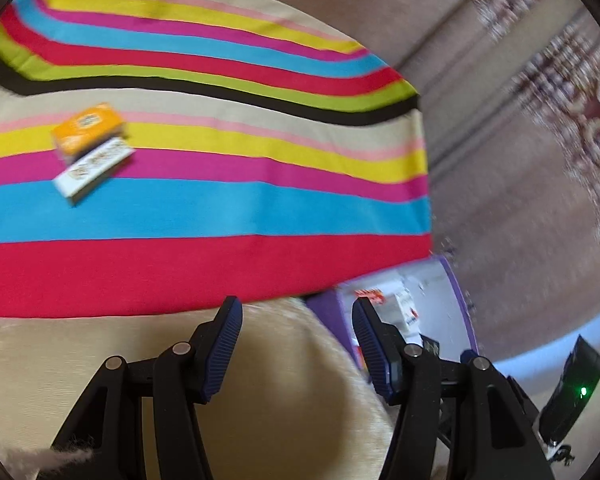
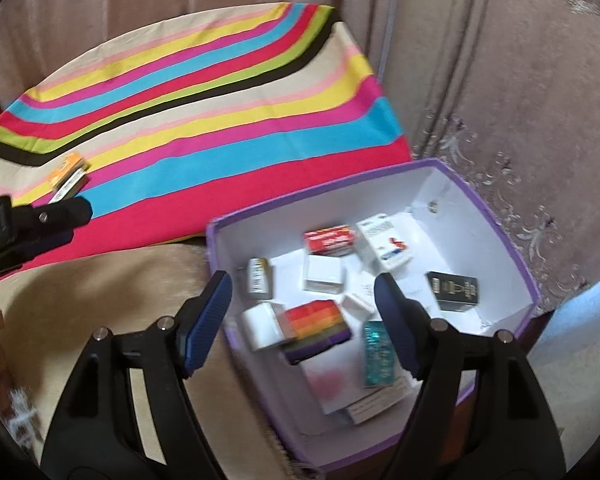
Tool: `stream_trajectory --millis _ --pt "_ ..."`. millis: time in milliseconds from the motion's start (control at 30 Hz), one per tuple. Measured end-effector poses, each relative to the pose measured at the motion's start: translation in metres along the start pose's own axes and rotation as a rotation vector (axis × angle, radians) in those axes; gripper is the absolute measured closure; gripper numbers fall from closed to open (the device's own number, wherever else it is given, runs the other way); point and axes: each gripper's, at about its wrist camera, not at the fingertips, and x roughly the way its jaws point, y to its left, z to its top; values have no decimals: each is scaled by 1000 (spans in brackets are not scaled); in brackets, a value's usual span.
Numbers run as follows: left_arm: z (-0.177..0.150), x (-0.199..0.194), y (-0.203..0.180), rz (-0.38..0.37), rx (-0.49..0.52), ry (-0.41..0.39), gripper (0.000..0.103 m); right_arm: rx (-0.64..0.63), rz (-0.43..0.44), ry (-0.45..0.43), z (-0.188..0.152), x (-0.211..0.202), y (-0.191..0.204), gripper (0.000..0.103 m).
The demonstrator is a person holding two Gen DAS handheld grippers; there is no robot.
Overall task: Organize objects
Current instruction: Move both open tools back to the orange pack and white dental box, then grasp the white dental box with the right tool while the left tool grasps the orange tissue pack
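Two wrist views, both looking down and forward

Your left camera faces the striped cloth; your right hangs close above the purple box. Both share cloth, box, and orange packet.

Print on the blurred orange box and white box, unreadable; purple bin partly behind tongs.

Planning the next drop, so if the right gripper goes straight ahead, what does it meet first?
Probably the small boxes inside the purple-rimmed box; the open right gripper points into it, though depth is unclear.
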Motion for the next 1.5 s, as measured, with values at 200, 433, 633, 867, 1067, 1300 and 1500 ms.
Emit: stream_trajectory --millis 200,433,633,867,1067,1300,1500 --pt "10 -19 50 93 -112 -34 41 -97 90 2 8 3 39 20" --pt "18 -47 96 185 -178 -100 34 -264 181 22 22 15 102 17" --pt "24 -62 130 232 -227 -123 28 -410 247 35 36 31 156 14" --pt "28 -79 157 265 -259 -167 24 -545 361 60 53 55 215 14" --pt "27 -79 176 254 -311 -181 24 -629 437 83 69 79 254 14" --pt "24 -78 184 234 -350 -190 24 -751 487 91 77 100 296 13" --pt "24 -73 194 217 -383 -174 24 -766 498 124 87 122 314 13"
